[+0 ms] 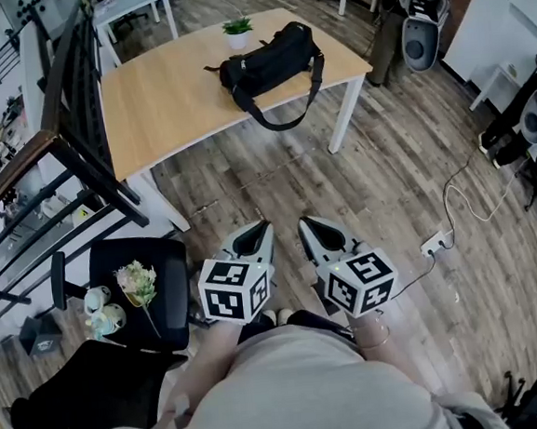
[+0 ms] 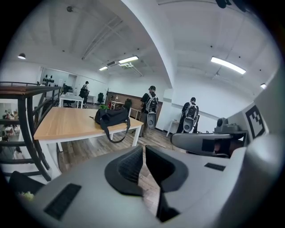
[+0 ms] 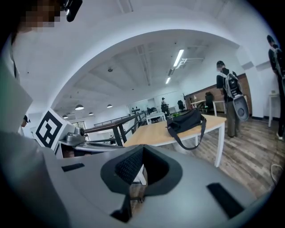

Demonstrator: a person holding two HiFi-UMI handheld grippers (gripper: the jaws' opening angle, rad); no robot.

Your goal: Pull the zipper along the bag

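A black duffel bag (image 1: 270,61) lies on the far part of a light wooden table (image 1: 166,106), its strap hanging over the near edge. The bag (image 2: 112,117) shows far off in the left gripper view, and the bag (image 3: 186,122) again in the right gripper view. The zipper is too small to make out. Both grippers are held close to the person's body, well short of the table. My left gripper (image 1: 261,230) is shut with nothing in it. My right gripper (image 1: 307,226) is shut and empty too.
A small potted plant (image 1: 238,31) stands behind the bag. A dark metal stair railing (image 1: 67,152) runs along the left. A black stool (image 1: 140,290) with flowers and cups sits near my left. A power strip and cable (image 1: 439,236) lie on the floor at right. People stand beyond the table.
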